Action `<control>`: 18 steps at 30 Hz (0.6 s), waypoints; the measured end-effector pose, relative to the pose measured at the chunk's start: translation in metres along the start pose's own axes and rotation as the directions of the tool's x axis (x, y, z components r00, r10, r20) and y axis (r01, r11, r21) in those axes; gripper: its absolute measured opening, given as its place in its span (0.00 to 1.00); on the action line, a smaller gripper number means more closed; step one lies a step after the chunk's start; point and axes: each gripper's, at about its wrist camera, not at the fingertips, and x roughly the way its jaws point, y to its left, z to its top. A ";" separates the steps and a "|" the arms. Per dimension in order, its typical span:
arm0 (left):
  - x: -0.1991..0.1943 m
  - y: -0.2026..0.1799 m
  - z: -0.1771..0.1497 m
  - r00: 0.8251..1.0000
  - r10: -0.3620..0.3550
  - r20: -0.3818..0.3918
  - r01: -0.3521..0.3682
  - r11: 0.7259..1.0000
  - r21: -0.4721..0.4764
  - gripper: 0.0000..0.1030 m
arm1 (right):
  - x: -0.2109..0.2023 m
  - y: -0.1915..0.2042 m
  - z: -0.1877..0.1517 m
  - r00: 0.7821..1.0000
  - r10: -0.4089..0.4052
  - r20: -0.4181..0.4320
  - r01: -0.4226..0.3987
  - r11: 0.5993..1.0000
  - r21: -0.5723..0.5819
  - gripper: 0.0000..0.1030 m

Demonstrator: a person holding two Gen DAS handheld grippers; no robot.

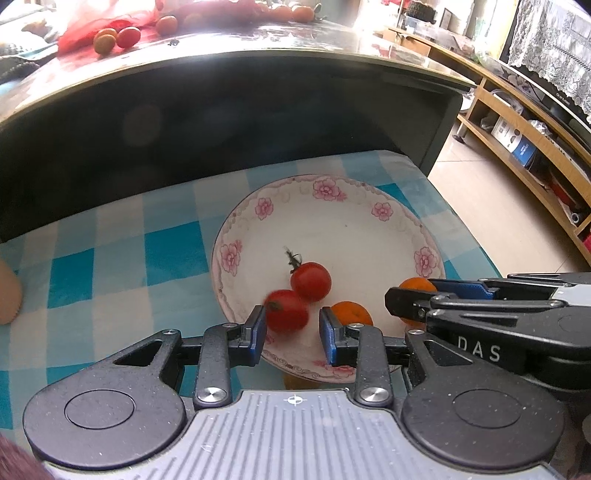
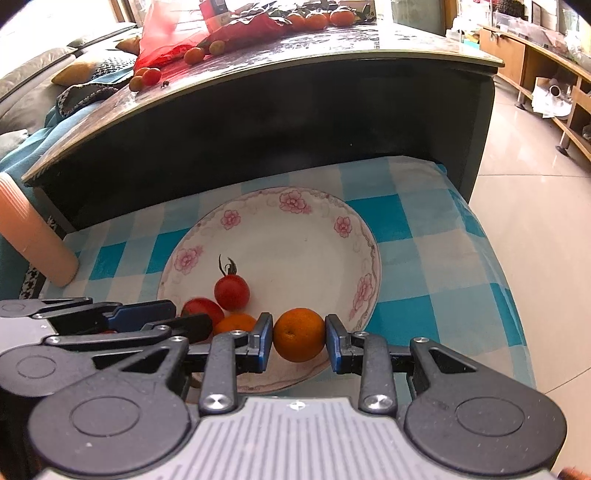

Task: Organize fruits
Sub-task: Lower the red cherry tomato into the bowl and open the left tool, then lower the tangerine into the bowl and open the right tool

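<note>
Count on the plate (image 2: 354, 236): two red tomatoes and two oranges. The plate is white with pink flowers and sits on a blue-and-white checked cloth (image 2: 424, 236), in front of a dark tabletop (image 2: 332, 44) that carries more fruit and a red bag (image 2: 173, 33) at its far side.

Your left gripper (image 1: 293, 334) points steeply down over the plate's near edge. Its jaws stand apart around the blurred near tomato (image 1: 287, 311); the left pad is at the fruit, the right pad is clear of it, so it is not clamped. The second tomato (image 1: 310, 281), stem up, touches the first just beyond it. One orange (image 1: 351, 313) lies just right of the left gripper's right finger.

Your right gripper (image 2: 299, 341) comes in from the right, also pitched down, and is closed on the other orange (image 2: 299, 335): both pads touch its sides, at the plate's near right rim.
</note>
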 end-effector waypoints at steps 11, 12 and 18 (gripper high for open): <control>-0.001 0.001 0.001 1.000 0.002 0.000 -0.002 1.000 -0.004 0.39 | 0.002 0.001 0.001 1.000 -0.002 -0.008 0.002 1.000 -0.001 0.43; -0.001 0.001 0.001 1.000 0.002 0.000 -0.002 1.000 -0.004 0.39 | 0.002 0.001 0.001 1.000 -0.003 -0.008 0.003 1.000 0.001 0.43; 0.000 0.001 0.001 1.000 0.007 -0.002 -0.007 1.000 -0.005 0.40 | 0.003 0.001 0.001 1.000 -0.008 -0.011 0.008 1.000 0.004 0.44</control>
